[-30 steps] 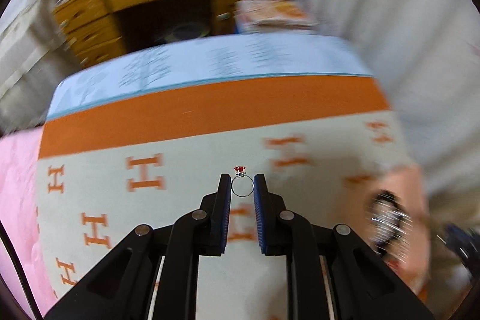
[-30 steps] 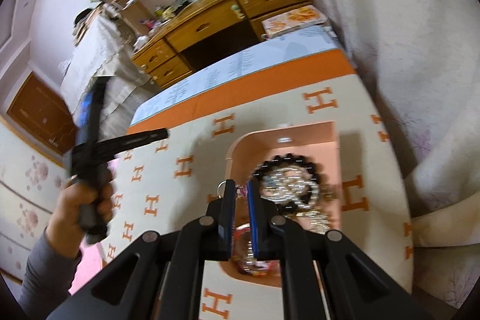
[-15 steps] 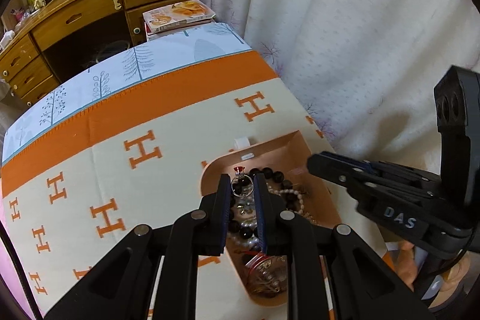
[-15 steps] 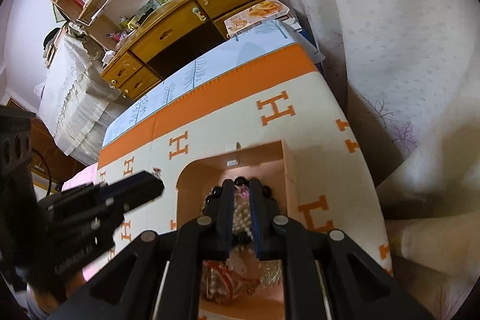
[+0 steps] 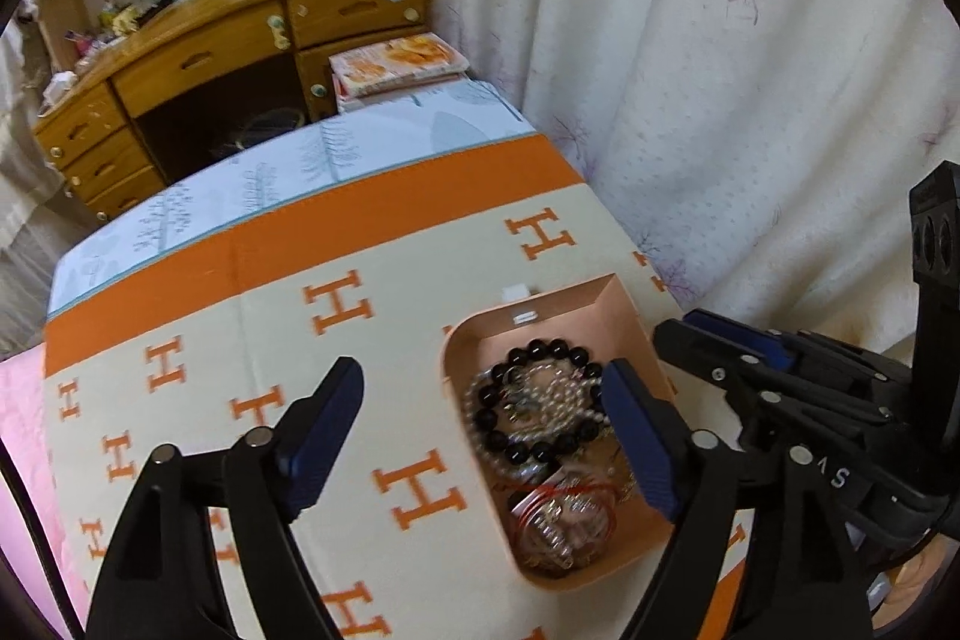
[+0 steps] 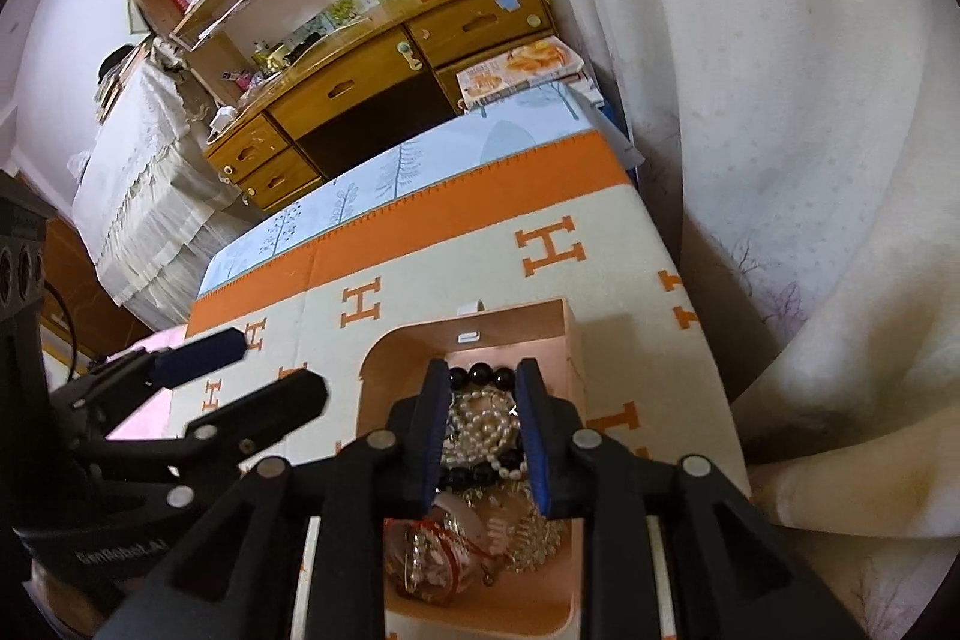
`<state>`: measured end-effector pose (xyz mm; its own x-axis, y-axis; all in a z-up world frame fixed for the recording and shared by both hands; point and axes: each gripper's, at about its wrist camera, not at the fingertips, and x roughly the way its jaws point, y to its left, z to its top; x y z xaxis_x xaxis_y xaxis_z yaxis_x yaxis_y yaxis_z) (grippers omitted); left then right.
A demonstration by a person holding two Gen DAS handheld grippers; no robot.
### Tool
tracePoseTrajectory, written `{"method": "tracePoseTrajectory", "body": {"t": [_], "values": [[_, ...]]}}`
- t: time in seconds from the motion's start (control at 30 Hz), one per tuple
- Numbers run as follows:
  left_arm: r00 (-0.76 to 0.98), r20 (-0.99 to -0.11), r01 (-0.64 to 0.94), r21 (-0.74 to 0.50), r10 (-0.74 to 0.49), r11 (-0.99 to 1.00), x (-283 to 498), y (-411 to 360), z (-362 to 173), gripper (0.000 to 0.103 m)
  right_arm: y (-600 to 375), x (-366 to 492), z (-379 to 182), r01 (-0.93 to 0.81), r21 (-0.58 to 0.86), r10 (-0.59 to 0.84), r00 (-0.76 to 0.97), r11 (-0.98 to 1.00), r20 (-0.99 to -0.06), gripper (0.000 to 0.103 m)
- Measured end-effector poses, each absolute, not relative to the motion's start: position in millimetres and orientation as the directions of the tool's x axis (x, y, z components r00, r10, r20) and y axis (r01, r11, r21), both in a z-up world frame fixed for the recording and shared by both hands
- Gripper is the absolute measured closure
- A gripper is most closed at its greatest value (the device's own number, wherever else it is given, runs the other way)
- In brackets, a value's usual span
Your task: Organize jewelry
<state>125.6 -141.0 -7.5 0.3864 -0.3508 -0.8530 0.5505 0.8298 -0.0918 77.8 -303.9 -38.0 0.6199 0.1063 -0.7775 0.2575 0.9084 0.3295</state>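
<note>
Ring gone from left hand-held gripper (image 5: 480, 400), jaws opening wide over tray (image 5: 606, 292) near bed's right edge: ring delivered among beads (image 5: 540, 400). Right hand-held gripper (image 6: 480, 418) opening, empty, above pearls (image 6: 480, 424).

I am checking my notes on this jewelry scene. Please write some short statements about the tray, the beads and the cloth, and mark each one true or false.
1. The tray holds a bracelet of black beads. True.
2. The tray is blue. False: it is peach-pink.
3. White pearls lie in the tray. True.
4. The cloth under the tray shows orange stars. False: it shows orange H letters.
5. The tray stands on the desk. False: the desk is far behind; the tray is on the cloth.
6. A curtain hangs beside the cloth. True.
</note>
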Motion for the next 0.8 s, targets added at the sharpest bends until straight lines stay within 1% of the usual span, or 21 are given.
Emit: {"method": "tracePoseTrajectory", "body": {"t": [0.1, 0.27, 0.33, 0.4, 0.47, 0.53, 0.57, 0.6, 0.8], "values": [[0.431, -0.84, 0.516, -0.071, -0.33, 0.853, 110.6, -119.3, 0.3, 0.015, -293.0, 66.0, -33.9, 0.234, 0.311, 0.101, 0.628, 0.921, -0.772, 0.08], [0.492, -0.829, 0.425, -0.038, -0.266, 0.904, 79.5, -77.6, 5.2, 0.014, -264.2, 40.2, -29.2, 0.188, 0.268, 0.087, 0.644, 0.945, -0.76, 0.08], [0.521, -0.826, 0.376, -0.006, -0.217, 0.926, 63.1, -60.9, 5.7, 0.014, -251.8, 26.8, -26.6, 0.172, 0.267, 0.094, 0.651, 0.948, -0.753, 0.08], [0.541, -0.822, 0.356, 0.032, -0.179, 0.934, 46.5, -49.3, 6.1, 0.0, -238.8, 12.2, -22.7, 0.145, 0.275, 0.114, 0.659, 0.951, -0.743, 0.079], [0.571, -0.808, 0.328, 0.067, -0.142, 0.942, 28.6, -38.4, 6.8, 0.0, -226.7, -2.4, -19.4, 0.115, 0.278, 0.134, 0.668, 0.954, -0.732, 0.073], [0.591, -0.799, 0.282, 0.07, -0.116, 0.957, 9.7, -24.3, 9.4, 0.0, -215.6, -15.8, -15.7, 0.098, 0.275, 0.136, 0.682, 0.957, -0.719, 0.054], [0.59, -0.8, 0.272, 0.065, -0.113, 0.96, 4.8, -21.2, 10.3, 0.0, -209.9, -22.8, -13.7, 0.096, 0.268, 0.13, 0.692, 0.959, -0.711, 0.051], [0.584, -0.803, 0.26, 0.05, -0.116, 0.964, -2.3, -15.9, 10.7, 0.0, -206.5, -27.7, -12.5, 0.095, 0.264, 0.125, 0.697, 0.96, -0.706, 0.049], [0.602, -0.786, 0.229, -0.001, -0.142, 0.973, -27.3, 4.2, 14.9, 0.0, -183.6, -50.0, -9.8, 0.074, 0.267, 0.139, 0.707, 0.961, -0.694, 0.049]]}}
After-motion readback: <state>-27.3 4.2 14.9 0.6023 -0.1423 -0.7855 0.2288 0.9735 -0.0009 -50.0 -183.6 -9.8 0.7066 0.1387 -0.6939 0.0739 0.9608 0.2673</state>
